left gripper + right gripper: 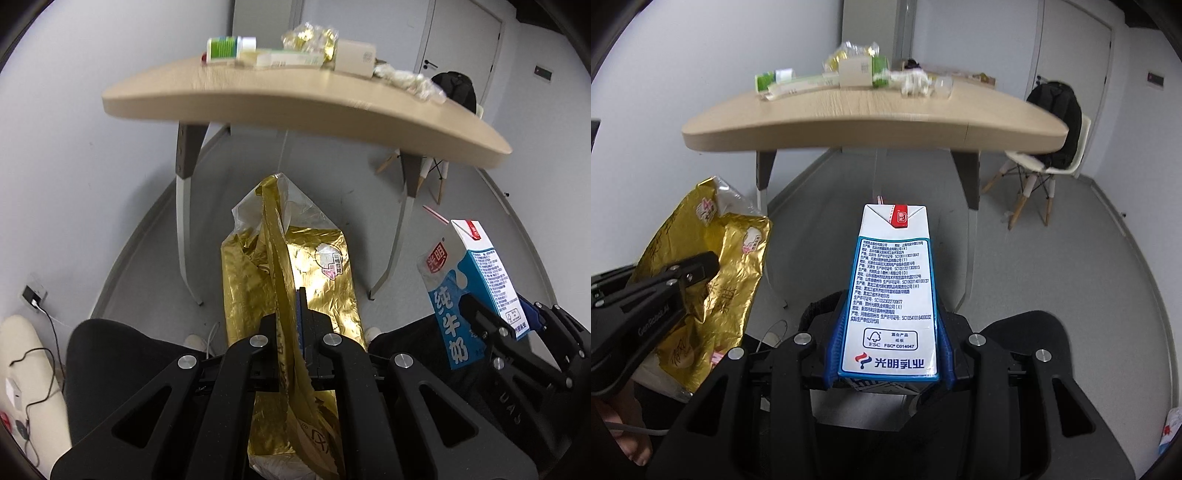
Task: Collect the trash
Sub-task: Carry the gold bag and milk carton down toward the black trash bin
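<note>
My left gripper (291,314) is shut on the edge of a crumpled gold foil bag (325,291), held up below table height. The bag also shows at the left of the right wrist view (735,258), with the left gripper (701,267) clamped on it. My right gripper (890,332) is shut on a blue and white milk carton (892,291), held upright with a straw at its top. The carton also shows at the right of the left wrist view (476,291), beside the bag. More trash lies on the wooden table (849,122): a green and white bottle (774,79), wrappers (853,53), a small box (855,72).
A white chair (1041,162) with a black backpack (1058,118) stands right of the table. Grey table legs (183,206) stand ahead. A wall socket with a cable (33,295) is at the lower left. My dark-clothed legs (122,362) are below the grippers.
</note>
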Demonstrator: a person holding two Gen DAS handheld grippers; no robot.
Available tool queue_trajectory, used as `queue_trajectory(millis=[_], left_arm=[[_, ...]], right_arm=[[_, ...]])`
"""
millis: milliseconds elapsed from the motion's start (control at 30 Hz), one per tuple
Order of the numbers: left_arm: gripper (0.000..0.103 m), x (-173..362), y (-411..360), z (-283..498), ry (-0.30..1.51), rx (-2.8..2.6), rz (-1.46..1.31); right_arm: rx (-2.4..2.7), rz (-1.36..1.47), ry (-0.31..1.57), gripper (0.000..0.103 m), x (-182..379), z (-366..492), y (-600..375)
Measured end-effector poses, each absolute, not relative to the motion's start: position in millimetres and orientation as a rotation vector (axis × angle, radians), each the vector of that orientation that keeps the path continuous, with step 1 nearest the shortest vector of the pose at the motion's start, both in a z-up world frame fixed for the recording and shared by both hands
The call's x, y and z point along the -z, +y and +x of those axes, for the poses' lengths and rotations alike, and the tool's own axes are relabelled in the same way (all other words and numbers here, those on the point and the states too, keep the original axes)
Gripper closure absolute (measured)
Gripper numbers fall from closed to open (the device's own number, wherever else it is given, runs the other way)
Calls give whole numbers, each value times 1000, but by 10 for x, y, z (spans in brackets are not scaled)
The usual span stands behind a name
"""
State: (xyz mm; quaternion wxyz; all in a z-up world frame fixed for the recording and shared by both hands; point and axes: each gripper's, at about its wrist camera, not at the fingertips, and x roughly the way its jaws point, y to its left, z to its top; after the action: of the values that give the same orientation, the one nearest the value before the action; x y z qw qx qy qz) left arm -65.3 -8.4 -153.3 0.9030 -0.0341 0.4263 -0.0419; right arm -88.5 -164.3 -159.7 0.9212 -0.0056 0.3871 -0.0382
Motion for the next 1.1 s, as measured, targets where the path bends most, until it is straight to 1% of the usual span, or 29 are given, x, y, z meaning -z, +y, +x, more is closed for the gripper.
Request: queue_trajectory(millis=[267,733,1100], left_arm=[[102,1955,6,-393,916,65,-93],[102,2492,151,129,995,38,-110],[102,2969,288,580,1103,2,-120]], right_arm=[[53,7,850,64,1988,-519,-1667],[18,-33,959,64,2597,108,-1497],[-4,-34,1069,64,3063,579,-1431]])
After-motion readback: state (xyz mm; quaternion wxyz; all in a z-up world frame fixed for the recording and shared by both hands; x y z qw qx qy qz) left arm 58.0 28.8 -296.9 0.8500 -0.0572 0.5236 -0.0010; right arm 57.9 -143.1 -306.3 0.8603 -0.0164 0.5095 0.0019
